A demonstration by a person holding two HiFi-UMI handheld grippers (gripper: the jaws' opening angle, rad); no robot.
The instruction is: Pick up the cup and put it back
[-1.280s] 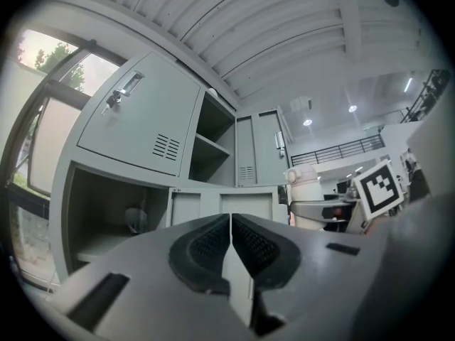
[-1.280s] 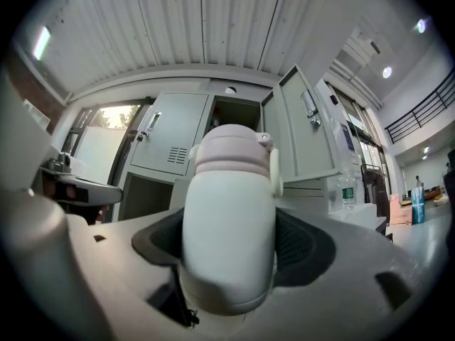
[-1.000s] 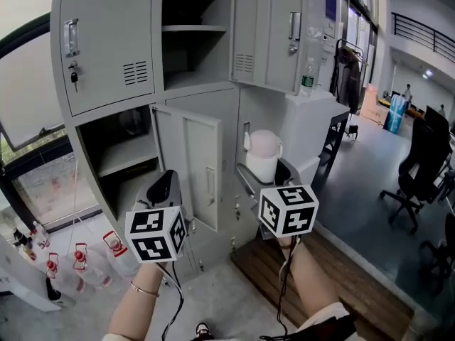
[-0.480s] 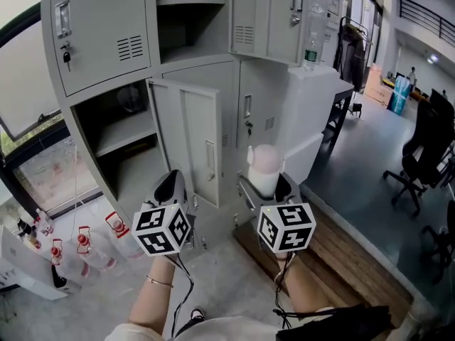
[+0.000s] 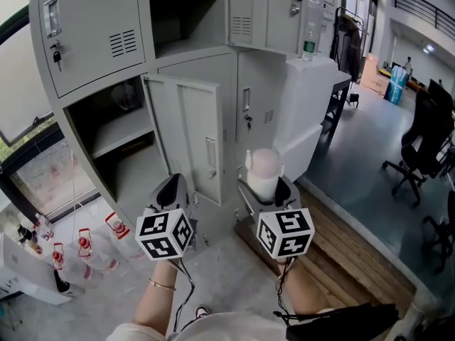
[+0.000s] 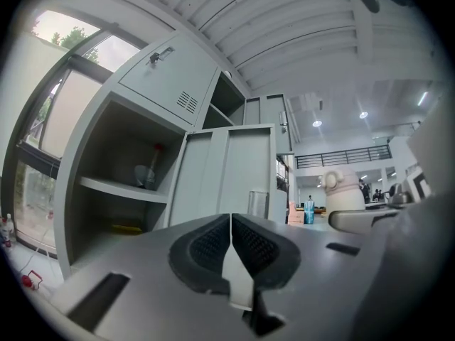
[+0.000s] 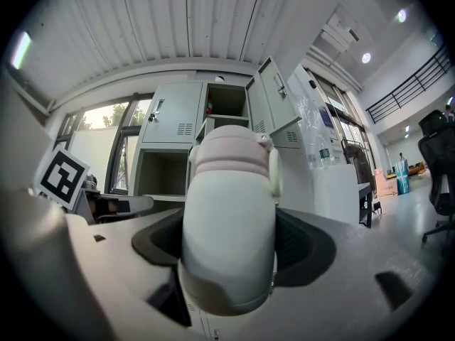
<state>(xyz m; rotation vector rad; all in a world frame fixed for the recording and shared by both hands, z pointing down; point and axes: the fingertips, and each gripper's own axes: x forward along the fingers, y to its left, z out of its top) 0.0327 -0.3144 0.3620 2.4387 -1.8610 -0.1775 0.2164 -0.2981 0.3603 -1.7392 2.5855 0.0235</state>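
A white cup with a pale pink lid stands upright between the jaws of my right gripper, whose dark pads press on both its sides; it is held in the air in front of the grey lockers. My left gripper hovers to the left of it, its two pads shut against each other with nothing between them. An open lower-left locker compartment with a shelf faces me, its door swung out.
An upper locker compartment is open too. A white cabinet with a bottle on it stands to the right. Wooden boards lie on the floor. Small bottles sit at lower left. Office chairs stand at right.
The view has drawn back and downward from the lockers; both grippers sit lower in the frame. The cup stays held in the right gripper; the left stays shut.
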